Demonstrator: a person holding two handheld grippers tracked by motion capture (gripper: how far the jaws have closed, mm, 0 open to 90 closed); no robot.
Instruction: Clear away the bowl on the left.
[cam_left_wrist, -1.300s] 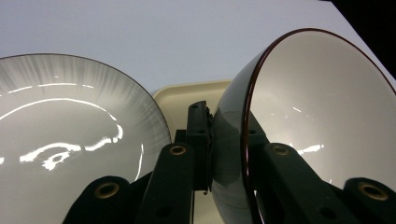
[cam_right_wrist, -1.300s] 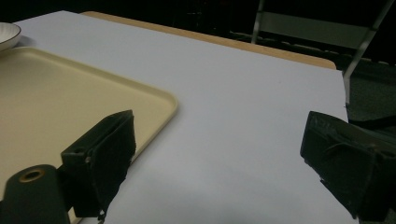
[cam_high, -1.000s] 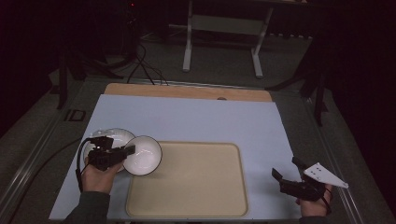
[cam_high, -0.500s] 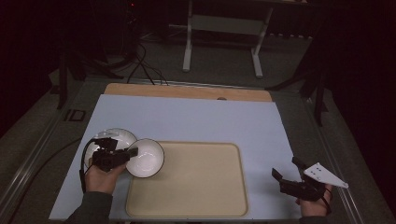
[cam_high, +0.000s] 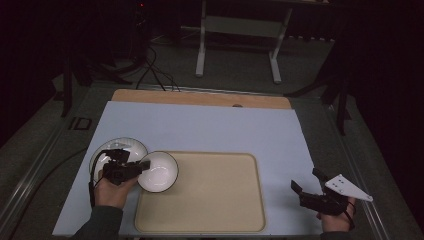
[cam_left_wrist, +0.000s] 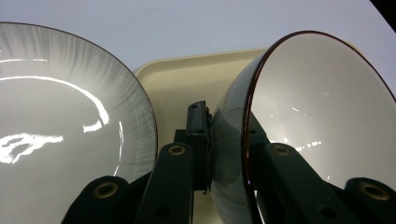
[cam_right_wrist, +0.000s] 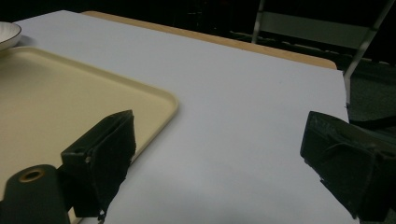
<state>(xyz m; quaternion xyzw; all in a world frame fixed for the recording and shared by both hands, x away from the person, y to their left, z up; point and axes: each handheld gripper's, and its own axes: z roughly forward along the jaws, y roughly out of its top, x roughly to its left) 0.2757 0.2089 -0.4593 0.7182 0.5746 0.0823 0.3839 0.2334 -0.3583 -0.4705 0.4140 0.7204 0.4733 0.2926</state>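
We pinch the bowl (cam_high: 158, 171) rim in the left gripper (cam_high: 142, 167) over the tray (cam_high: 210, 200); right gripper (cam_high: 305, 185) gapes wide, empty.

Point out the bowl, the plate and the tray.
bowl (cam_high: 159, 172): high view, white inside.
plate (cam_high: 127, 147): high view, far rim area.
tray (cam_high: 220, 195): high view, bare middle of its floor.

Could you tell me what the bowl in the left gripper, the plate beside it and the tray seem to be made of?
The bowl looks like glazed ceramic: glossy white inside, with sharp highlights and a thin dark rim. The plate also looks like glazed ceramic, white with faint radial ribbing and bright reflections. The tray is probably moulded plastic: matte beige, with rounded corners and a raised lip.
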